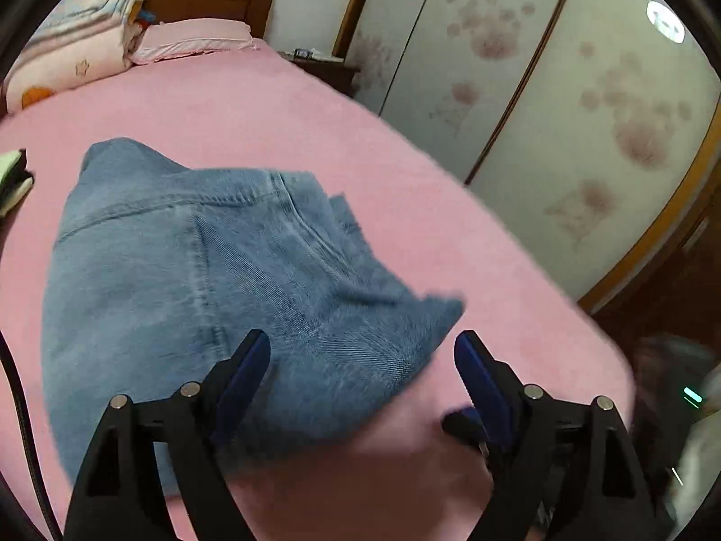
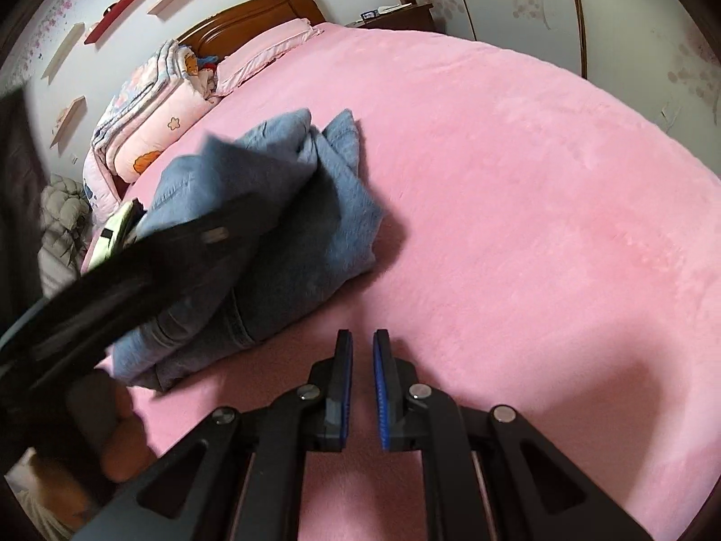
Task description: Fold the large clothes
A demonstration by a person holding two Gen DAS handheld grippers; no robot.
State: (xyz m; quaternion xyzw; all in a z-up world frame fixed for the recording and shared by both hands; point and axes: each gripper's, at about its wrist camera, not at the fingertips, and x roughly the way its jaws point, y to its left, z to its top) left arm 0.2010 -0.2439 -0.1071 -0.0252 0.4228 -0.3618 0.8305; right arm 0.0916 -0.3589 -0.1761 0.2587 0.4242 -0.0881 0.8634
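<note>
Folded denim on the pink bed, both grippers empty

The denim garment (image 1: 216, 279) lies in a thick folded bundle on the pink bed (image 1: 428, 207), toward its near left part. The left gripper (image 1: 360, 351) hangs right over the bundle's near edge with its fingers wide apart and nothing between them, so it is the nearer tool. The right gripper (image 2: 362, 338) sits off to the right over bare blanket, fingers nearly together with only a thin gap and gripping nothing; from it the denim (image 2: 288, 207) lies ahead and to the left. The bundle's long axis runs from near to far, slanting left. By my judgement the folding is nearly complete.
</note>
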